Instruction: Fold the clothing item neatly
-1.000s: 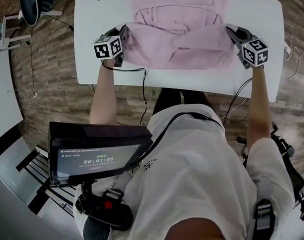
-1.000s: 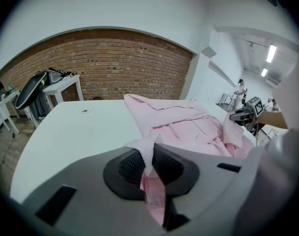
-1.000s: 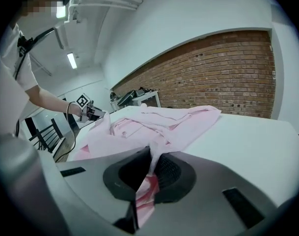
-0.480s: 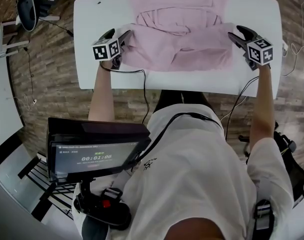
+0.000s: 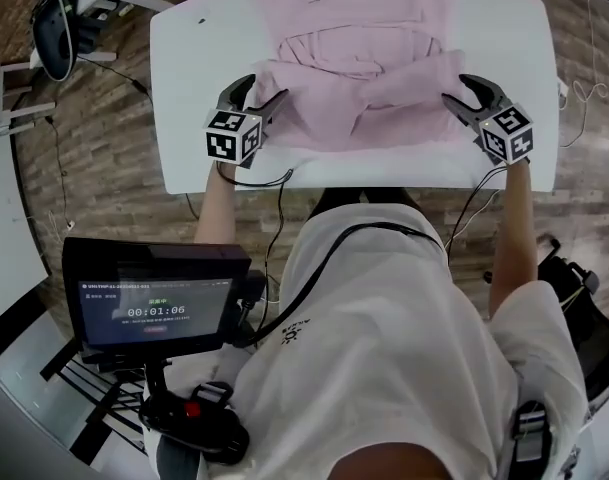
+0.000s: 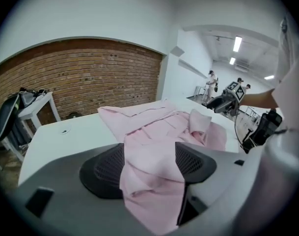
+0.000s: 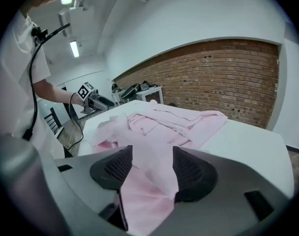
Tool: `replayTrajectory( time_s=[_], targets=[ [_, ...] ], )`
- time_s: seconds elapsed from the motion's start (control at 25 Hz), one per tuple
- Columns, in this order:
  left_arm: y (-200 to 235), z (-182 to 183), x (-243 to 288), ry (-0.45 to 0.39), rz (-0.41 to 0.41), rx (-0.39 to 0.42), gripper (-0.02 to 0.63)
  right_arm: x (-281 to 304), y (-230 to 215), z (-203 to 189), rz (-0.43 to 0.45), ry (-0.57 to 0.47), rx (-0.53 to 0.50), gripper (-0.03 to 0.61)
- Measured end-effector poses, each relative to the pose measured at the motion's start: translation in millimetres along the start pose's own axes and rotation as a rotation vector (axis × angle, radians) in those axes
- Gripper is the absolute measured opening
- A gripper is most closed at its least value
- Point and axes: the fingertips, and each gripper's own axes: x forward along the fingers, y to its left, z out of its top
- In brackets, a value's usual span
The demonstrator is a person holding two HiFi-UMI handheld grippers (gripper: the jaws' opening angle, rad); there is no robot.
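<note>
1. White table [image 5: 184,98] on a wood-plank floor [image 5: 104,188], with a brick wall [image 6: 90,77] behind. Bare tabletop lies outboard of both grippers. The table's near edge is just behind them.
2. Pink garment [image 5: 354,38] is spread across the table centre and reaches the far edge. Its near part is folded over and bunched between the two grippers.
3. Left gripper [image 5: 266,85]: jaws have just been opening and are now spread wide. The garment's left corner lies loose between the pads [image 6: 102,171], draping through the gap.
4. Right gripper [image 5: 454,88]: jaws have also just been opening and are spread. The right corner lies between its pads [image 7: 191,173], not pinched.
</note>
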Motion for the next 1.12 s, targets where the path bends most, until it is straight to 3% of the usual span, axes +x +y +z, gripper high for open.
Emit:
replayTrajectory(
  time_s=[0.2,0.28,0.36,0.44,0.52,0.6,0.72,1.0,1.12],
  targets=[
    [-56,0,4,-0.026,-0.102,0.049,0.159,22,68,15,0.055,0.014,-0.114,0.241],
    [-74,-5,6,-0.015,-0.122,0.091,0.051,35,87,19,0.074,0.019,-0.150,0.241],
    [-90,-12,11,0.009,-0.153,0.152,0.003,50,101,22,0.087,0.041,-0.188,0.241],
    [-104,-26,21,0.056,-0.202,0.264,0.005,70,108,24,0.096,0.074,-0.225,0.241],
    [-120,-46,29,0.127,-0.274,0.433,0.018,87,110,24,0.105,0.094,-0.245,0.241],
    [-142,-64,29,0.196,-0.347,0.606,0.115,94,113,25,0.106,0.099,-0.253,0.241],
    [-169,-85,24,0.249,-0.383,0.793,0.163,88,118,24,0.098,0.105,-0.253,0.241],
    [-164,-115,33,0.345,-0.395,0.996,0.163,78,113,20,0.073,0.102,-0.208,0.241],
    [-165,-119,30,0.358,-0.414,1.020,0.163,74,114,22,0.070,0.104,-0.205,0.241]
  ],
)
